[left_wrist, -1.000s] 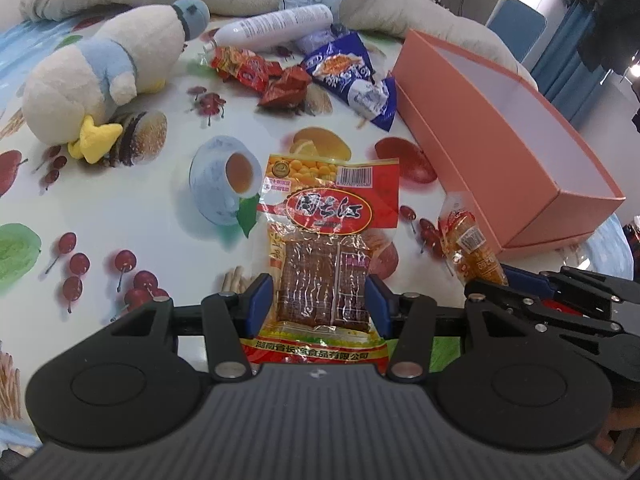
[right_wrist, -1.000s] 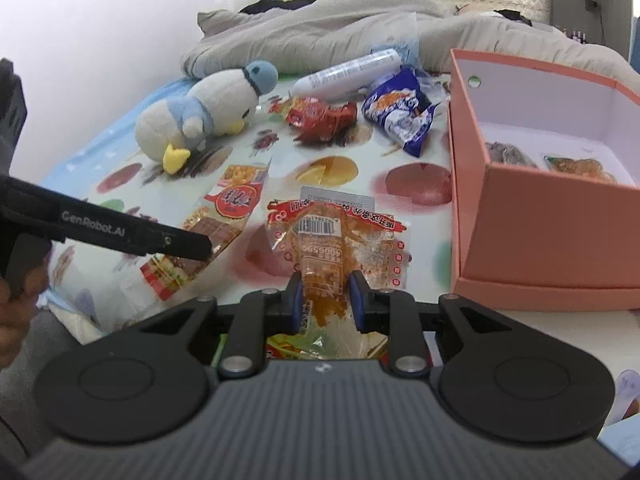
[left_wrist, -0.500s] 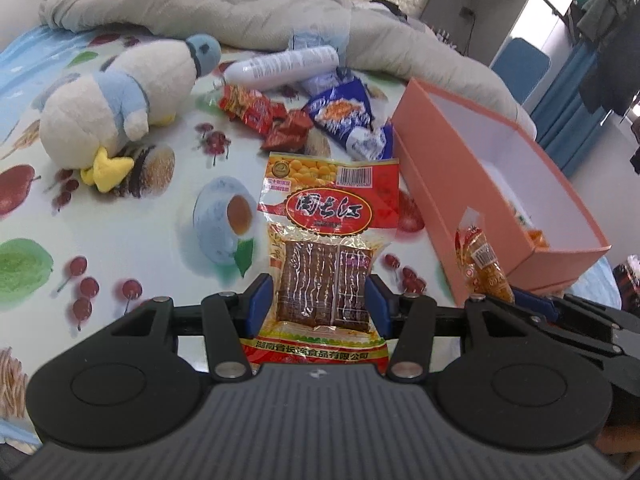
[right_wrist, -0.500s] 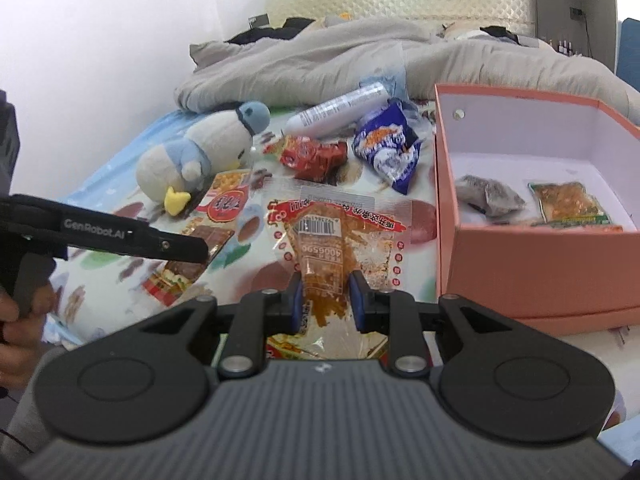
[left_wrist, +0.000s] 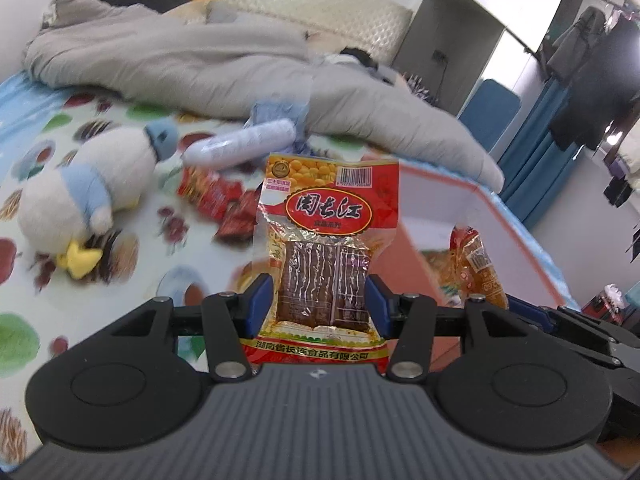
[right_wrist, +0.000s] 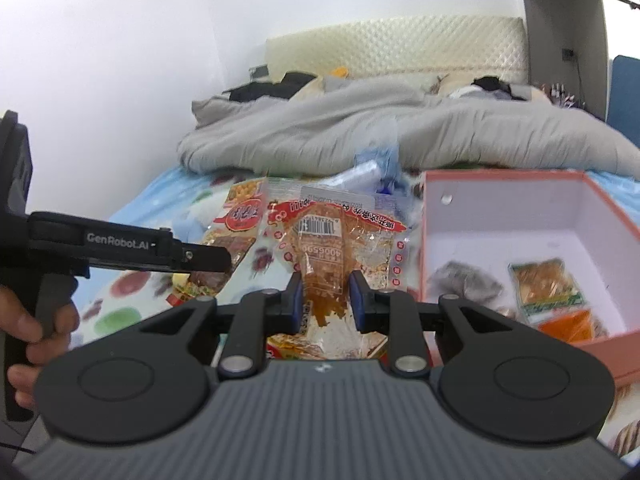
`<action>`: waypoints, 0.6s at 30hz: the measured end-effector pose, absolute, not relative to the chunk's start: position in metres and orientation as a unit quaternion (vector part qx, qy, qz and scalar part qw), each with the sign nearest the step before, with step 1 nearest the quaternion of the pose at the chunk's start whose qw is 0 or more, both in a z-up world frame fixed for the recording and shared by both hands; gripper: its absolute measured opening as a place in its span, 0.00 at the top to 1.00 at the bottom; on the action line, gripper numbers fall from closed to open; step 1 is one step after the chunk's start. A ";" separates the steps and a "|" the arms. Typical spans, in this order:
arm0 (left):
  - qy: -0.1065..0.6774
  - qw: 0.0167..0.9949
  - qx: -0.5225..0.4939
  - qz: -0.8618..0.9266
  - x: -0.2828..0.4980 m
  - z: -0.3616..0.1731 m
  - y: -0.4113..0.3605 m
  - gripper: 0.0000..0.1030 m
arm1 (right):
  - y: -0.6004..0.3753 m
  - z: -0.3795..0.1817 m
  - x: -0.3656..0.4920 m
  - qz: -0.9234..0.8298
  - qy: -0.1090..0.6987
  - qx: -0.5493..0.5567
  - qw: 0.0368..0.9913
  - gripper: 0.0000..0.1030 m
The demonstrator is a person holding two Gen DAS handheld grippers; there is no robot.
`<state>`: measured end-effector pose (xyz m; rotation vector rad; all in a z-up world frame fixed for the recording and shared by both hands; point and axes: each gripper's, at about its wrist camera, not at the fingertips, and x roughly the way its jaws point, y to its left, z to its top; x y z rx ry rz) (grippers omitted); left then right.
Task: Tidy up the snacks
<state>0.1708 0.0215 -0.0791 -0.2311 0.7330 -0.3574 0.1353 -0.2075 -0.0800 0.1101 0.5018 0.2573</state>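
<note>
Right of both raised packets lies the pink box (right_wrist: 520, 216); my right gripper (right_wrist: 326, 300), clamping its clear packet (right_wrist: 336, 248), is nearer, while my left gripper (left_wrist: 320, 304) grips the red packet (left_wrist: 328, 216).

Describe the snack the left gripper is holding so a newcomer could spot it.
Start at the pink box on the fruit-print cloth; just left of it the left gripper holds a red snack packet. Unlike the right gripper's clear orange packet, it has a red oval label and dark brown strips.

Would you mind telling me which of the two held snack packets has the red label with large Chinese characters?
The red-labelled packet in the left hand-held gripper, showing dark brown strips. The right hand-held gripper holds a clear packet of orange-brown food.
</note>
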 end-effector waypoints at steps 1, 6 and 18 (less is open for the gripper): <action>0.351 0.912 -0.112 -0.177 0.173 -0.073 0.018 0.45 | -0.211 -0.076 0.136 0.125 0.243 0.054 0.960 0.74; 0.333 0.915 -0.113 -0.198 0.186 -0.042 -0.004 0.45 | -0.232 -0.052 0.147 0.105 0.224 0.052 0.967 0.74; 0.302 0.914 -0.104 -0.249 0.233 0.016 -0.093 0.45 | -0.303 -0.010 0.180 0.041 0.191 0.051 0.979 0.74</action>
